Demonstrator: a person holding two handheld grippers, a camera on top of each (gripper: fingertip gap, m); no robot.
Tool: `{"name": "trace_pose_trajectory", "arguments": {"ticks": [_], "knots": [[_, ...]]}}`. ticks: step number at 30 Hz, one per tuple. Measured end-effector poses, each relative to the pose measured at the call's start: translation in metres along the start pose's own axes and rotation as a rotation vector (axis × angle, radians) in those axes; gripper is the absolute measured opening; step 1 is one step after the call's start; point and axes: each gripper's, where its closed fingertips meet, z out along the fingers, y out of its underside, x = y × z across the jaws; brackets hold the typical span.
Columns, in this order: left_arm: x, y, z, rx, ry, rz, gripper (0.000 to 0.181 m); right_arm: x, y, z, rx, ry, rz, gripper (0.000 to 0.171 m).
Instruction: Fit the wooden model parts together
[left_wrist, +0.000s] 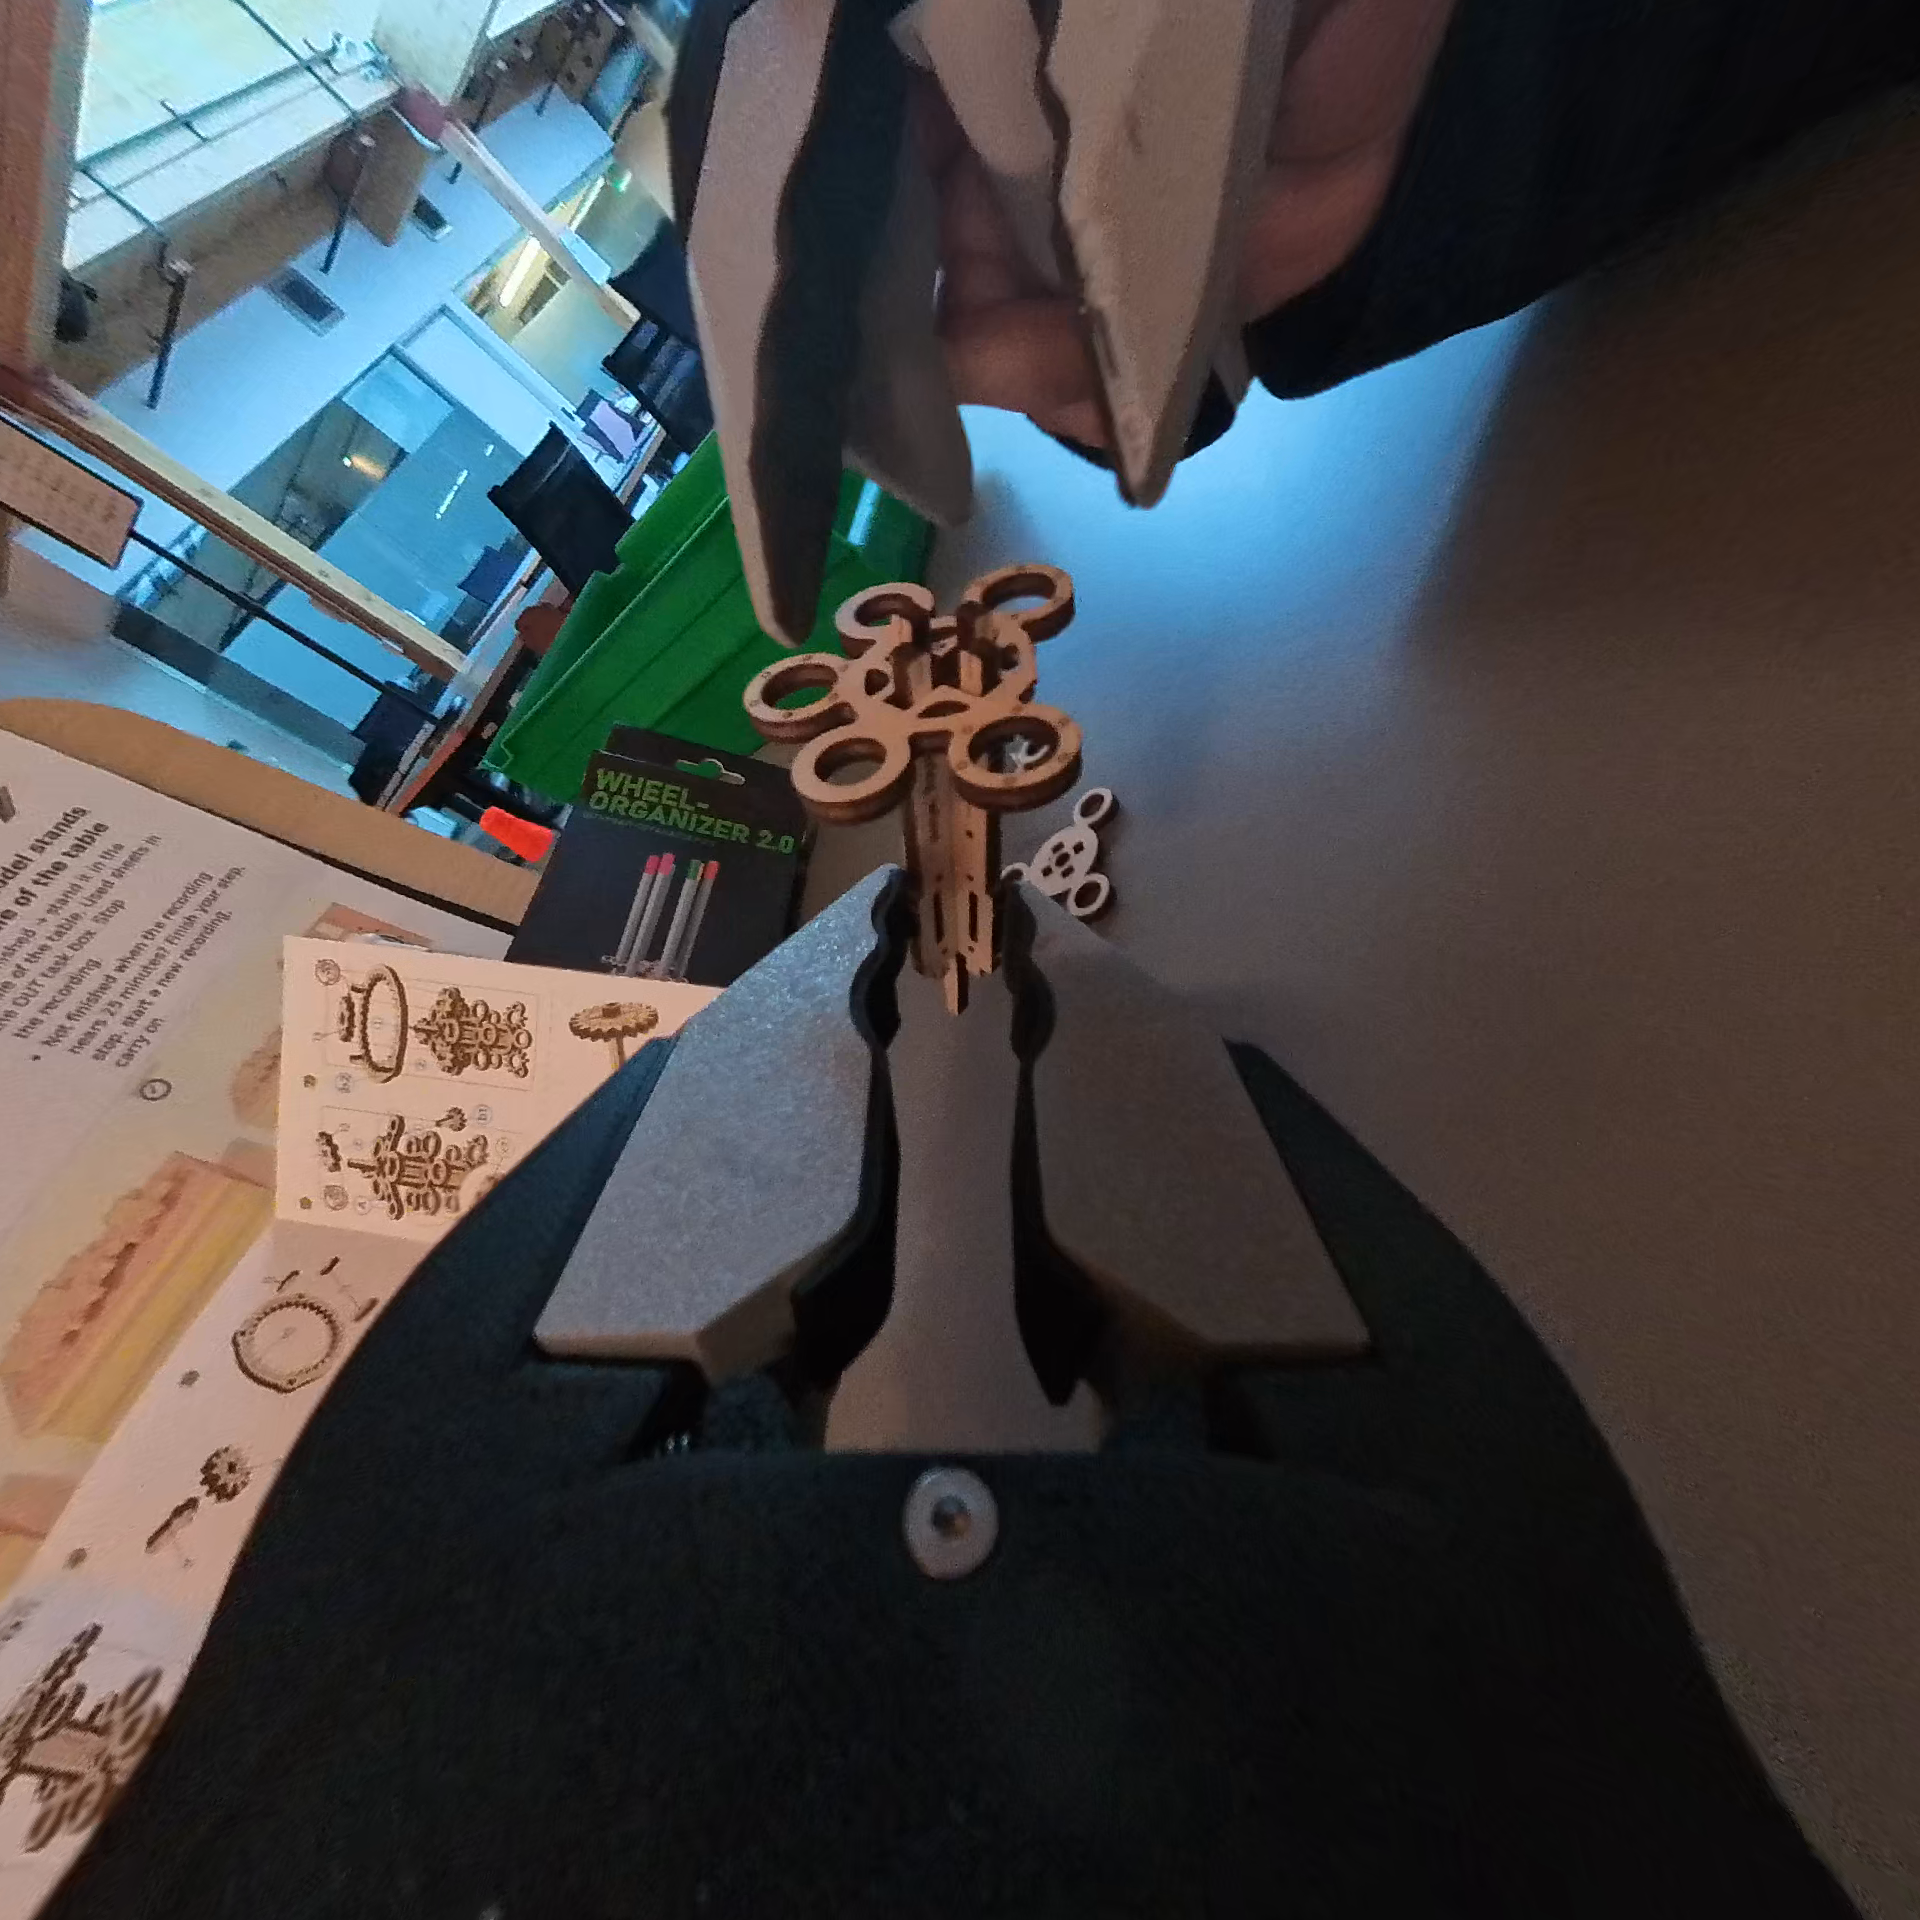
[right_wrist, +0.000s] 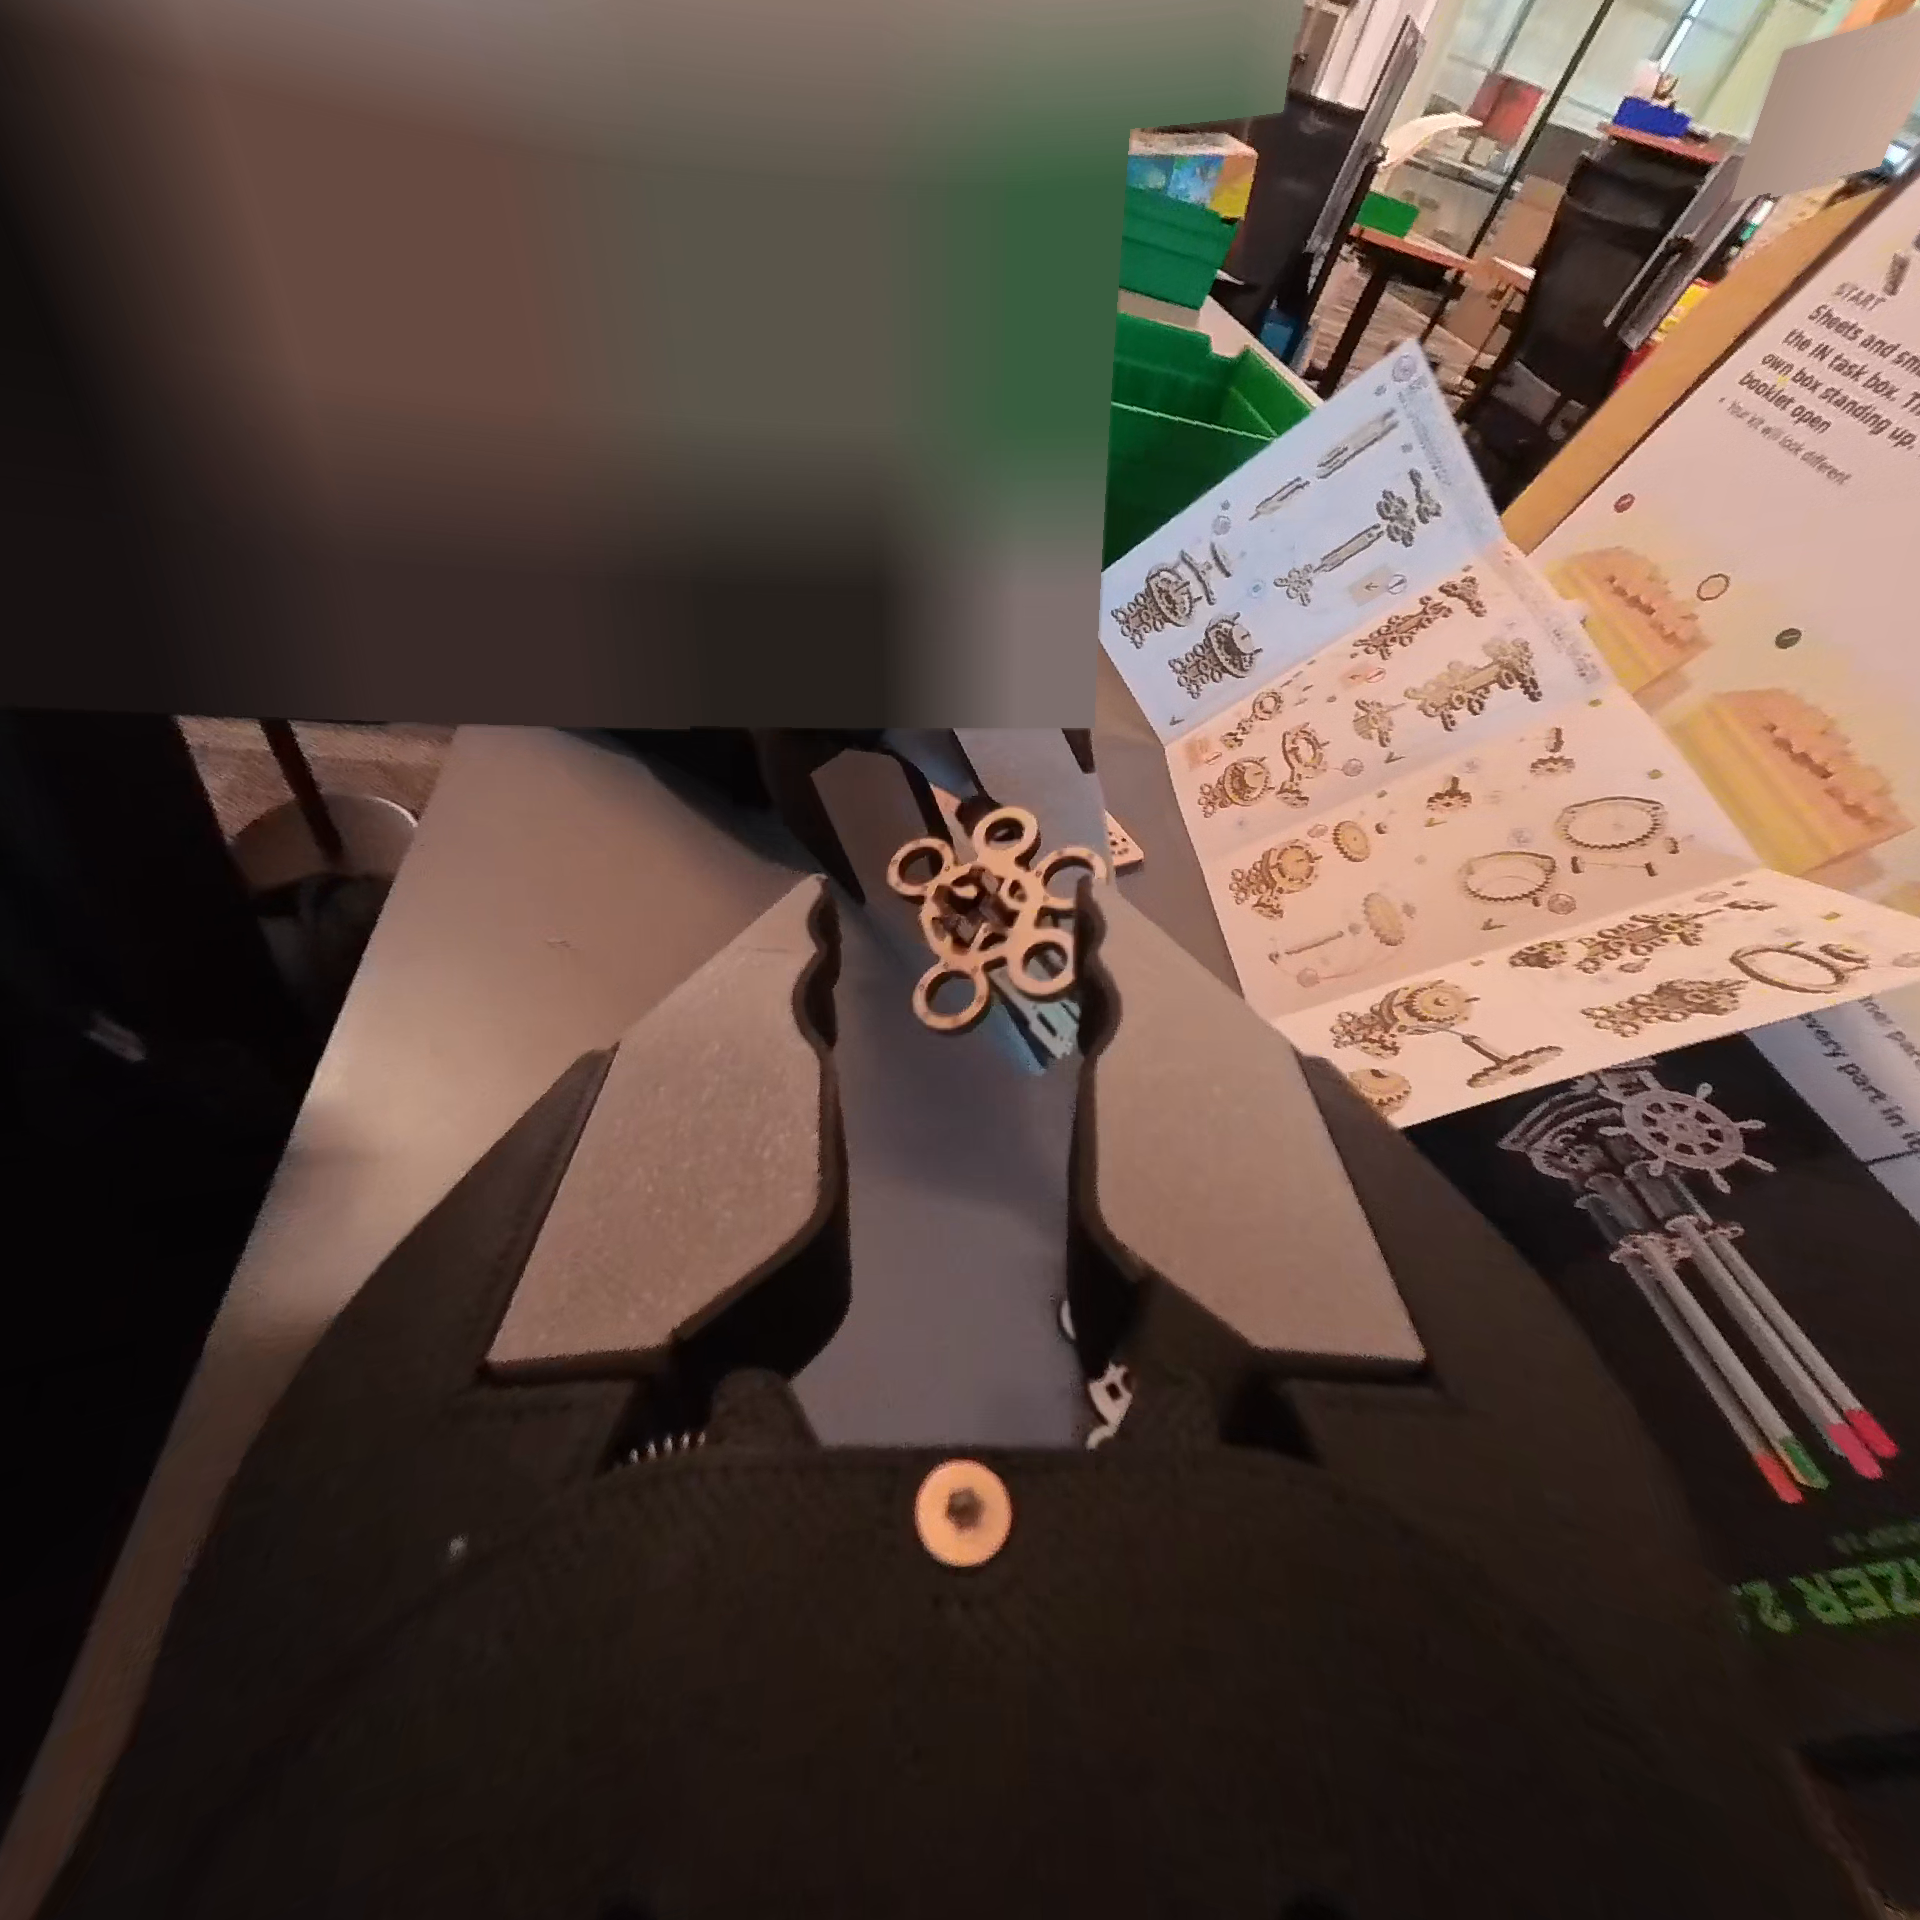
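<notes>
My left gripper (left_wrist: 954, 914) is shut on the wooden shaft (left_wrist: 951, 883) of a small model, held upright above the grey table (left_wrist: 1507, 935). A wooden plate of several rings (left_wrist: 914, 696) sits on the shaft's far end. My right gripper (left_wrist: 966, 551) reaches in from above, open, with one fingertip (left_wrist: 790, 613) close beside the plate. In the right wrist view the ringed plate (right_wrist: 982, 925) lies between the open tips of my right gripper (right_wrist: 954, 904); I cannot tell whether they touch it. A small loose wooden piece (left_wrist: 1070, 868) lies on the table behind the shaft.
An open instruction booklet (left_wrist: 416, 1091) (right_wrist: 1455, 831) and a dark product box (left_wrist: 665, 862) (right_wrist: 1662, 1299) lie to one side. Green bins (left_wrist: 675, 644) (right_wrist: 1174, 436) stand behind them. A printed sheet on a board (left_wrist: 104, 987) (right_wrist: 1766, 520) leans nearby. A hand (left_wrist: 997, 291) holds the right gripper.
</notes>
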Motion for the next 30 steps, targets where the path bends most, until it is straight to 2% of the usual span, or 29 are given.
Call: {"name": "trace_pose_trajectory", "arguments": {"ticks": [14, 18, 22, 26, 30], "knots": [[0.0, 0.001, 0.0, 0.002, -0.018, 0.039, 0.015, 0.003, 0.003, 0.004, -0.057, 0.106, -0.132, 0.044], [-0.001, 0.009, 0.001, -0.064, -0.031, 0.064, 0.015, 0.002, 0.002, 0.006, -0.067, 0.128, -0.149, 0.044], [0.001, 0.022, 0.005, -0.177, -0.028, 0.06, 0.015, 0.016, 0.019, 0.009, -0.153, 0.187, -0.089, 0.038], [-0.002, 0.04, 0.007, -0.298, -0.043, -0.038, 0.015, 0.019, 0.031, 0.011, -0.195, 0.184, 0.002, 0.045], [0.003, 0.045, 0.01, -0.336, -0.021, -0.094, 0.015, 0.03, 0.039, 0.013, -0.229, 0.209, 0.147, 0.041]]}}
